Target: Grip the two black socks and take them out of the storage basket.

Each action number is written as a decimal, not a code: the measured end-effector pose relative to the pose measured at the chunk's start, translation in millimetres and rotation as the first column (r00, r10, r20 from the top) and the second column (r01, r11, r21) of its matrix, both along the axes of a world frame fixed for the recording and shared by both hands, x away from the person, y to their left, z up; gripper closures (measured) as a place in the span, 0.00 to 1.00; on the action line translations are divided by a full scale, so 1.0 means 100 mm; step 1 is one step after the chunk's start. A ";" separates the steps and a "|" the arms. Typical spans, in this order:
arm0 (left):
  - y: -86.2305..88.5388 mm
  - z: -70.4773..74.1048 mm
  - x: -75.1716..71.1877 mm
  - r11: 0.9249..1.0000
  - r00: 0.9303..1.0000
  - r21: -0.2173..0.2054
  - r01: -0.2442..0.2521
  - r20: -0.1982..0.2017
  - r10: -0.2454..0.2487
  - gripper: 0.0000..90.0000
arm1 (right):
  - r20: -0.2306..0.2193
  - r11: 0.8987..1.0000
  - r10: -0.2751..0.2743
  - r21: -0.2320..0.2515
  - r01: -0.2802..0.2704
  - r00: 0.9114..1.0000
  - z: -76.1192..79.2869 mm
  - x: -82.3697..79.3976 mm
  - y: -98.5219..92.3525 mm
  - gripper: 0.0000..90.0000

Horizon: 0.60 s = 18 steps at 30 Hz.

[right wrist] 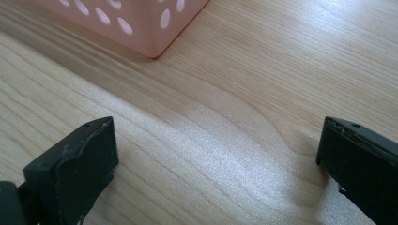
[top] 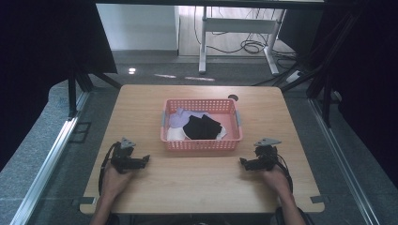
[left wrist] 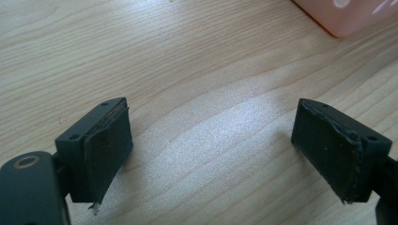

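Nearest the camera in the high view, the left gripper (top: pixel 141 161) and the right gripper (top: pixel 245 162) are held low over the table (top: pixel 197 187), each with its jaws spread wide and nothing between them; bare wood is seen between the pads in both gripper views. Just ahead of and between the two grippers the pink basket (top: pixel 202 144) is set, its near corners appearing beyond each pair of jaws. Inside it, farther on, a black cloth (top: pixel 202 127) is laid over a lilac cloth (top: pixel 180 118) and a white cloth (top: pixel 174 134). Several risks can be judged from here: the basket's near wall could be struck and the basket pushed away if a gripper is brought in too low, two overlapping cloths could be pinched together, or a pad could be caught in the perforated wall.
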<state>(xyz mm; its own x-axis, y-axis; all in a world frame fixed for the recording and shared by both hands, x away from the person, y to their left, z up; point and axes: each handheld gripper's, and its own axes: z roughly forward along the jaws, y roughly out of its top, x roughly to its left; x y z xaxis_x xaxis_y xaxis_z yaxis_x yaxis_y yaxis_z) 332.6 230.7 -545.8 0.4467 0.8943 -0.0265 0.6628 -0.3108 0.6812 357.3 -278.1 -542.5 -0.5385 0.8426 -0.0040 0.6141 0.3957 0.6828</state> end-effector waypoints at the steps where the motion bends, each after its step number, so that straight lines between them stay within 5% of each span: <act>1: 0.00 0.00 0.00 1.000 1.000 0.003 -0.004 -0.001 0.004 0.13 | 0.001 1.000 0.001 0.001 -0.001 1.000 0.00 0.00 0.00 0.00; 18: -0.01 0.00 0.01 1.000 1.000 0.004 -0.017 -0.003 0.017 0.11 | -0.016 1.000 -0.007 -0.010 0.007 1.000 0.01 0.01 0.01 0.00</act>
<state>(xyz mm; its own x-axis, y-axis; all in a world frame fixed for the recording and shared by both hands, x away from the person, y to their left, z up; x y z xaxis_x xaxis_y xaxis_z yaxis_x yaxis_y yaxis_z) 333.6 229.4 -545.9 0.4314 0.9018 -0.0244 0.6701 -0.3022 0.6780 358.3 -276.7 -541.0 -0.5324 0.8465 -0.0042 0.6279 0.3982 0.6688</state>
